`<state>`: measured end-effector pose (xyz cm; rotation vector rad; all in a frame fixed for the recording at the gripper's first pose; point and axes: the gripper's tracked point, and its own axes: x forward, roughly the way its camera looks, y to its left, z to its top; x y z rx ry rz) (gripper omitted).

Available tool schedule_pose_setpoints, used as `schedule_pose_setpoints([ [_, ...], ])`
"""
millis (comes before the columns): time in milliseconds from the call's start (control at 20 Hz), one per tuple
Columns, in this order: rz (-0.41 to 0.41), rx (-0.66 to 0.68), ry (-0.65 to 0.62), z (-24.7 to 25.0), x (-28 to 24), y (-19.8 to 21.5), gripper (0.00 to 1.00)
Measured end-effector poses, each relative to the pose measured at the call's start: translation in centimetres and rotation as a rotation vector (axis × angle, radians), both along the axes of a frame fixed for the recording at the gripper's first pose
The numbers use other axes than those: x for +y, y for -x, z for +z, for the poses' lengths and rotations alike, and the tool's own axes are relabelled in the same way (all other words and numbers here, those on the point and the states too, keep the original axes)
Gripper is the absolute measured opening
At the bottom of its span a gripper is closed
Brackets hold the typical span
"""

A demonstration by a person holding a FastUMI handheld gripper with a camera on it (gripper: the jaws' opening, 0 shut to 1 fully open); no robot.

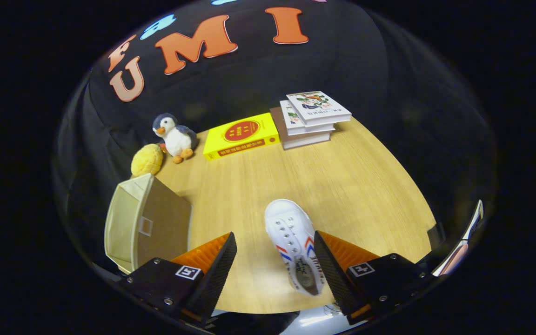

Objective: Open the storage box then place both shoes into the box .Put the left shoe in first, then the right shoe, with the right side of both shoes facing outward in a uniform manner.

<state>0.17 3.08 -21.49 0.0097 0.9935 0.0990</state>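
Observation:
A white canvas shoe (293, 242) with red and blue side stripes lies on the wooden table (342, 186), toe pointing away from me. It sits between my fingers, close against the inner face of the right one; the left finger stands well apart from it. My gripper (275, 260) is open. A beige fabric storage box (144, 223) stands to the left of the left finger, its top open and its inside hidden from here.
At the far edge of the table lie a yellow book (241, 136) and a stack of books (312, 118). A plush penguin (175, 137) and a yellow plush fruit (147, 159) sit behind the box. A phone-like object (463, 246) leans at the table's right edge.

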Motion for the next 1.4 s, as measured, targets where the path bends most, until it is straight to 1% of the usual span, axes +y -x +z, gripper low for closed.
schedule_pose_setpoints([
  [150, -0.006, 0.058, 0.05, -2.8, -3.3, 0.6, 0.99],
  [250, -0.003, 0.097, 0.062, -5.1, -4.6, 0.8, 0.97],
  [400, 0.012, 0.145, 0.068, -7.4, -5.6, 1.6, 0.88],
  [600, 0.028, 0.2, 0.023, -9.7, -5.0, 2.3, 0.79],
  [750, 0.048, 0.228, 0.031, -11.4, -4.8, 2.4, 0.74],
  [800, 0.053, 0.233, 0.043, -11.9, -4.8, 2.3, 0.71],
  [850, 0.062, 0.24, 0.041, -12.2, -4.7, 2.3, 0.67],
  [900, 0.071, 0.251, 0.031, -12.5, -4.3, 2.4, 0.6],
  [950, 0.082, 0.255, 0.019, -12.5, -4.0, 2.3, 0.57],
  [1000, 0.092, 0.253, 0.014, -12.5, -3.7, 2.2, 0.49],
  [1100, 0.109, 0.25, 0.019, -12.6, -3.6, 2.2, 0.36],
  [1200, 0.123, 0.227, 0.038, -12.3, -3.8, 2.1, 0.31],
  [1250, 0.11, 0.213, 0.046, -12.4, -4.2, 1.8, 0.22],
  [1300, 0.072, 0.203, 0.032, -12.2, -4.5, 1.6, 0.14],
  [1350, 0.045, 0.195, 0.004, -11.8, -4.5, 2.0, 0.04],
  [1400, 0.029, 0.17, -0.022, -11.6, -4.4, 1.8, 0.01],
])
